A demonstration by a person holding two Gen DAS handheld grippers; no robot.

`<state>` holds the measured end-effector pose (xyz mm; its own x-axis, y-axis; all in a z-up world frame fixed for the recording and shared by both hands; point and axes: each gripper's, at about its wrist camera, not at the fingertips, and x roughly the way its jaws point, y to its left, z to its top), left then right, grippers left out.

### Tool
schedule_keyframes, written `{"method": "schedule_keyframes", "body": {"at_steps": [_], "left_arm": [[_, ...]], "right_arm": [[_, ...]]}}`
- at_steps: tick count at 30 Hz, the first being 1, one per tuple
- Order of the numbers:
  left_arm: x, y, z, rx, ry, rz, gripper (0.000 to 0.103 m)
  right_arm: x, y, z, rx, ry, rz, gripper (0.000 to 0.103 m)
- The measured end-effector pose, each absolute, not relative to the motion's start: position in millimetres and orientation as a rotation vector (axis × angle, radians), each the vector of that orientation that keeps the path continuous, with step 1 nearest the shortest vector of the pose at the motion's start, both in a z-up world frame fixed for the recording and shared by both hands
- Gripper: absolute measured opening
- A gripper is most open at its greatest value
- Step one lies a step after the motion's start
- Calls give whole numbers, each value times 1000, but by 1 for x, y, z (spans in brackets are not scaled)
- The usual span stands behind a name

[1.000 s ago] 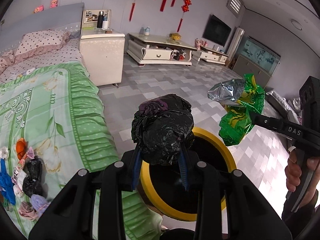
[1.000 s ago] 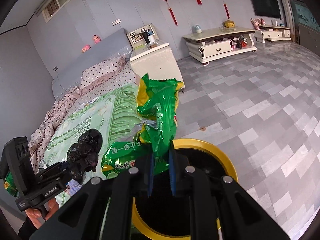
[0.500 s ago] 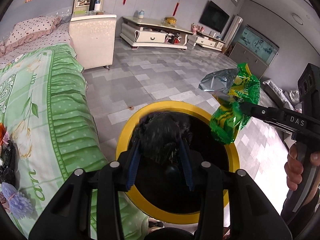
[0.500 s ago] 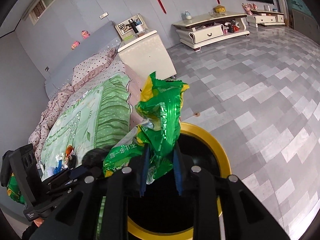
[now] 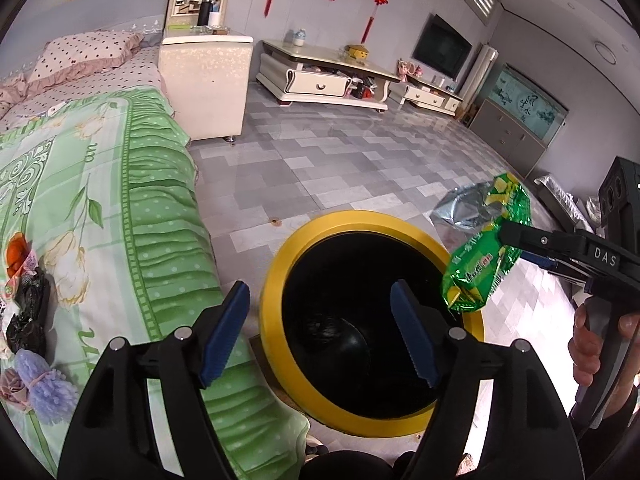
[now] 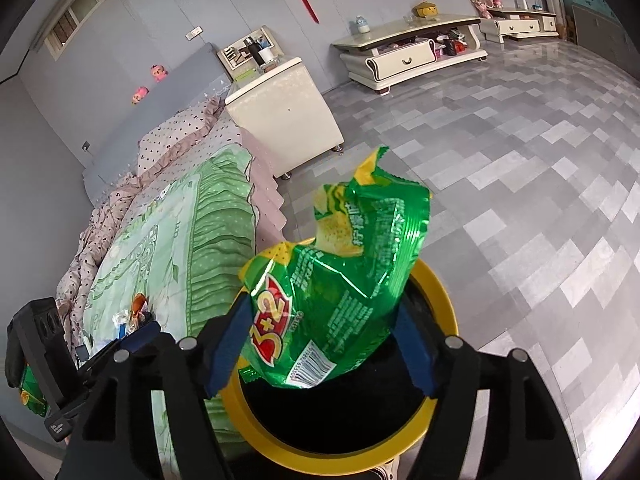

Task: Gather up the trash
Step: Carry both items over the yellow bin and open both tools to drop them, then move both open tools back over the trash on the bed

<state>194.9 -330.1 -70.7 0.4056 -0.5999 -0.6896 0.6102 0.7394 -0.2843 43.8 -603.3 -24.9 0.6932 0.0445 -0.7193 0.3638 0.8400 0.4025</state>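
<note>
Both claws hung over the yellow-rimmed bin beside the bed. The left claw was spreading apart with nothing between its blue pads; a dark lump lay deep in the black bin, too murky to name. The right claw was spreading too, and the green snack bag sat between its pads over the bin's mouth — whether the pads touched it could not be told, since the bag hid its own lower edge. More litter lay on the green bedspread, cut off at the left view's edge. A hand gripped the right handle.
</note>
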Motion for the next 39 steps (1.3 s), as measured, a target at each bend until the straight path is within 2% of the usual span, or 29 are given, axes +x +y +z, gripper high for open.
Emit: {"method": "schedule_keyframes", "body": {"at_steps": [4,13,21,33,39], "left_arm": [[195,-316,-65,-4,854,-745,74],[192,-284,-55,-49,837,-713,75],[191,-254,-49,-91,816,-680,75],[195,-172,-34,-110,751,-554,80],[202,-114,-29,-124,723,-449,81]], "right_arm": [[44,-601,-25,582,813,-173,75],[51,-589,-23,636,869,-128,83],[57,-576,-13,600,871,-158,84],[68,-515,19,444,767,-117,84],[75,-473,44,354,639,-63,91]]}}
